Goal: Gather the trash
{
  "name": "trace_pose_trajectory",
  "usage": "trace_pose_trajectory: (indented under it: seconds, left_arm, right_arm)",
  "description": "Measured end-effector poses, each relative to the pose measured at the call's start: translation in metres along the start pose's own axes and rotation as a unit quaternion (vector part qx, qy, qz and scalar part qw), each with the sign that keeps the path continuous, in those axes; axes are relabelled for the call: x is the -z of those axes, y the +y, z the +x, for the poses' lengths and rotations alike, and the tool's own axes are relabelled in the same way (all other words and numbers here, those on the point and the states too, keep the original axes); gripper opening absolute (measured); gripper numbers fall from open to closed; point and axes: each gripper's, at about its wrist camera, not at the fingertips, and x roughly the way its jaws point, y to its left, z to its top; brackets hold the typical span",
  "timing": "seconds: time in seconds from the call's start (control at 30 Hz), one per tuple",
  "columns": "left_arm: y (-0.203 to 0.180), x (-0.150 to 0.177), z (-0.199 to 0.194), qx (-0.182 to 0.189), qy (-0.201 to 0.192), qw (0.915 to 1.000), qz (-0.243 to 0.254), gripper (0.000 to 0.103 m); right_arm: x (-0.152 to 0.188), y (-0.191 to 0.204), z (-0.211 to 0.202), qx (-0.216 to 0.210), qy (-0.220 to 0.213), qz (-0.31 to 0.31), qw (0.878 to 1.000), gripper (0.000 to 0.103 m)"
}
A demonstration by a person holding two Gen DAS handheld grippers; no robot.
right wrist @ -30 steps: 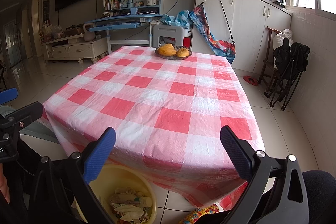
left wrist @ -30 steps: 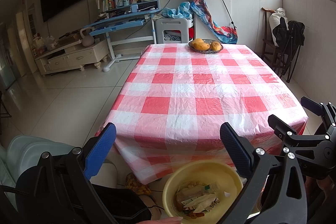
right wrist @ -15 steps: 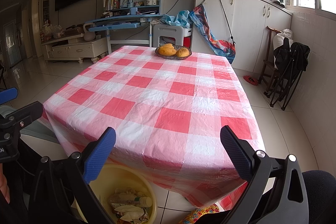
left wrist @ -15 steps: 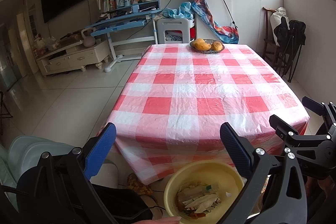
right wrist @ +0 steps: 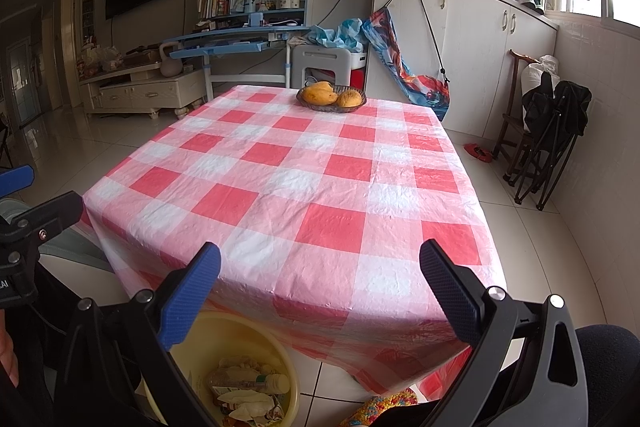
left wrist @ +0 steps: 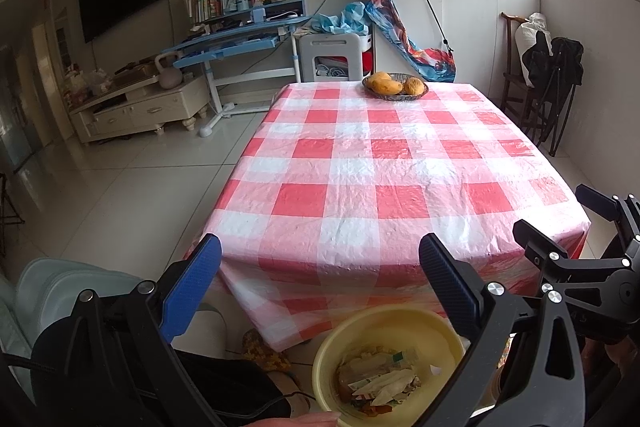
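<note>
Two grippers hang spread wide and empty over the near table edge: the left gripper (left wrist: 320, 267) above a yellow basin (left wrist: 400, 319) on the floor, the right gripper (right wrist: 320, 267) beside it. Crumpled wrappers and a small plastic bottle (right wrist: 248, 383), the trash (left wrist: 380, 381), lie heaped in that basin. Farther right, at the far end of the red-checked tablecloth (left wrist: 384, 167), a dark basket (left wrist: 395, 91) holds yellow-orange fruit (left wrist: 386, 85).

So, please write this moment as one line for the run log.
left gripper: open, empty | right gripper: open, empty | yellow basin: holds trash, on floor | tablecloth: only fruit basket
</note>
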Motion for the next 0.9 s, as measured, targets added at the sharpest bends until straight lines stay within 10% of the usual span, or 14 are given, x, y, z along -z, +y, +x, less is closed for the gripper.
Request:
trace_pose_trajectory:
  seconds: [0.4,0.9]
  left_arm:
    - [0.010,0.006,0.005,0.071,0.021,0.9967,-0.033,0.096]
    - [0.019,0.005,0.018,0.029,0.064,0.9966,-0.044,0.096]
  right_arm:
    - [0.004,0.002,0.003,-0.001,0.005,-0.002,1.000,0.095]
    - [0.003,0.004,0.003,-0.001,0.006,-0.009,1.000,0.095]
